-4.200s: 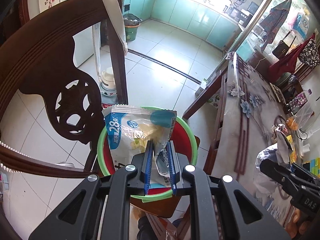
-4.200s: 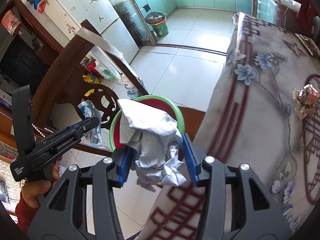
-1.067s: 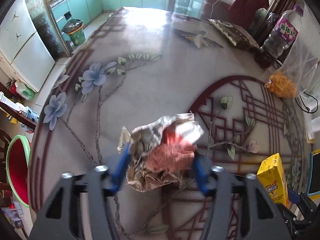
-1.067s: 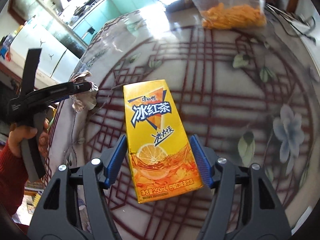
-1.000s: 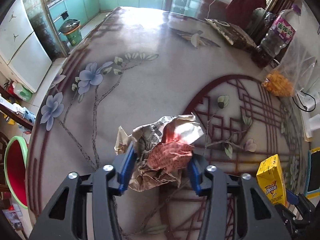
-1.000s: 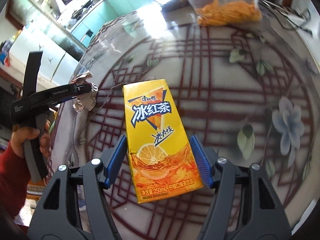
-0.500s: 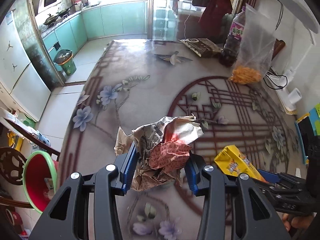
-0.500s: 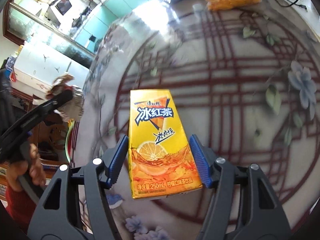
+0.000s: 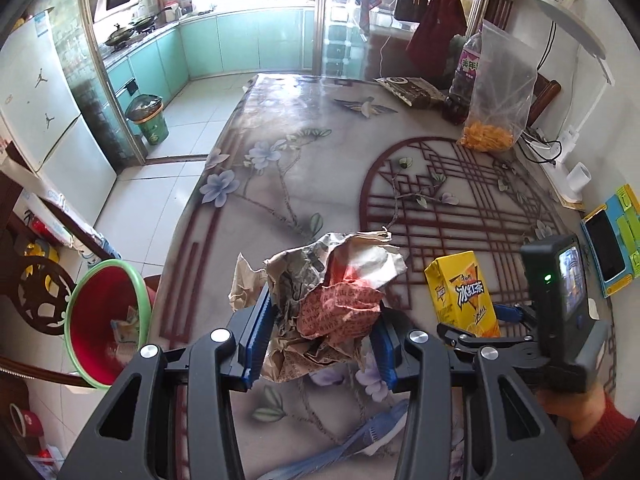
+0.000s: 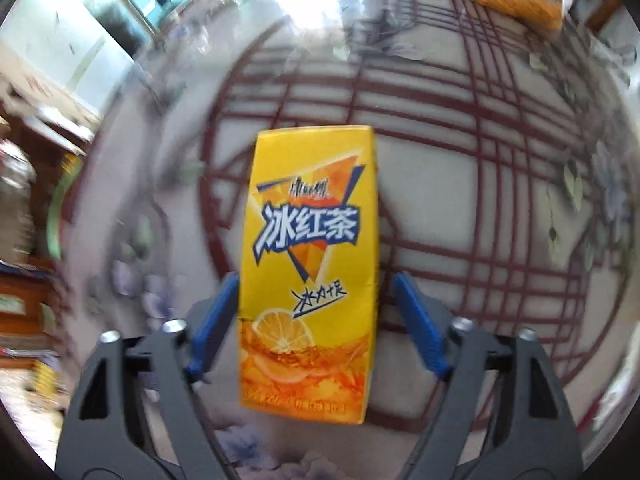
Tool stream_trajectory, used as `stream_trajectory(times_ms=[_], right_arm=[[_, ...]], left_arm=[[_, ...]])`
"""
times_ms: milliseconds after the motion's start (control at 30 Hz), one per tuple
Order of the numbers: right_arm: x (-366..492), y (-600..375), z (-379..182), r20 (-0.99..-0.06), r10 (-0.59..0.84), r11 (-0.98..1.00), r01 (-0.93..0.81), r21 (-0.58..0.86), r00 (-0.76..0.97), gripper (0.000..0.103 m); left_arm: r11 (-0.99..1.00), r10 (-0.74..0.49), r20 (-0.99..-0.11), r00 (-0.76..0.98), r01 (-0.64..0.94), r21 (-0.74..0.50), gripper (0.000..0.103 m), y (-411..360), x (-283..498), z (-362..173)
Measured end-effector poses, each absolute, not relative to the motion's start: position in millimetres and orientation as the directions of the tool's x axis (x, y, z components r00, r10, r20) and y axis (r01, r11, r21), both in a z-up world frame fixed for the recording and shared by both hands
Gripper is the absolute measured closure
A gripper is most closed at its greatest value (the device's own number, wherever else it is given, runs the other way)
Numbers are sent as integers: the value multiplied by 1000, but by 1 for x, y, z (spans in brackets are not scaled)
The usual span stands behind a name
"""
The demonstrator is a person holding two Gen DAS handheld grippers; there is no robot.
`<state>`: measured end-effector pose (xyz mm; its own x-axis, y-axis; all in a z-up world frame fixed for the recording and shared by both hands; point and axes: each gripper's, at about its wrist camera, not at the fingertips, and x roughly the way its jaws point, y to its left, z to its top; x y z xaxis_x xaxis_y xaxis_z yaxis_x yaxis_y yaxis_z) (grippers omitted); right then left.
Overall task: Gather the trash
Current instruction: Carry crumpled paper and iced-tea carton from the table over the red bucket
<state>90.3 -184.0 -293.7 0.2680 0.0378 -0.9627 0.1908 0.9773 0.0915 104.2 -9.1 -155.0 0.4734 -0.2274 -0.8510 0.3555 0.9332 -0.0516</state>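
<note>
My left gripper (image 9: 320, 334) is shut on a crumpled ball of brown and red printed paper (image 9: 324, 304) and holds it above the table. My right gripper (image 10: 316, 316) is shut on a yellow iced-tea carton (image 10: 310, 268), also lifted; the carton shows in the left wrist view (image 9: 460, 296) to the right of the paper. A red basin with a green rim (image 9: 102, 320) sits on a chair at the table's left edge, with a wrapper inside. The right wrist view is motion-blurred.
The table (image 9: 320, 168) has a floral cover. A clear bag of orange snacks (image 9: 494, 92), a dark bottle (image 9: 464, 76) and a flat packet (image 9: 412, 90) stand at the far right. A blue tablet (image 9: 612, 240) lies at the right edge. A green bin (image 9: 148, 118) stands on the kitchen floor.
Both grippers closed on their items and lifted them off the table. The views have pulled back and up. The right gripper is swinging left, with the carton now upright in its view.
</note>
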Motion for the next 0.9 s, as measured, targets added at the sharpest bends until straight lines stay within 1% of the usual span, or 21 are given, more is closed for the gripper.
stream_trajectory(times_ms=[33,67,133,233,333,467,600,900], right_arm=[[91,-178,-293,-964,7,982,180,57,267,44],[91,-176,-292,-964,12,981,184,63,266,44],[88,-178,-286,-958,70,962,235,139,279,44],[81,-175,-269,-942,73,948,269,167,327,44],[74,-169,-247,-916,125,920,301,250,381,44],[72,-148,-224,-890,166,898,308,314,425,44],[76,-109,-205,-864,211,890,276,364,457,44],[101,-14,-177,-833,273,907,159,389,482,44]], left_arm=[[932,-232,-848,477,357,-55,62,-4,103,-153],[932,-235,-844,481,358,-55,62,0,101,-151],[932,-238,-835,495,360,-52,62,11,100,-146],[933,-253,-830,497,353,-73,62,30,101,-143],[934,-260,-826,499,348,-84,62,51,100,-143],[936,-265,-828,494,337,-98,62,82,103,-146],[942,-263,-827,497,316,-110,62,116,108,-147],[959,-240,-821,517,256,-120,62,188,124,-149]])
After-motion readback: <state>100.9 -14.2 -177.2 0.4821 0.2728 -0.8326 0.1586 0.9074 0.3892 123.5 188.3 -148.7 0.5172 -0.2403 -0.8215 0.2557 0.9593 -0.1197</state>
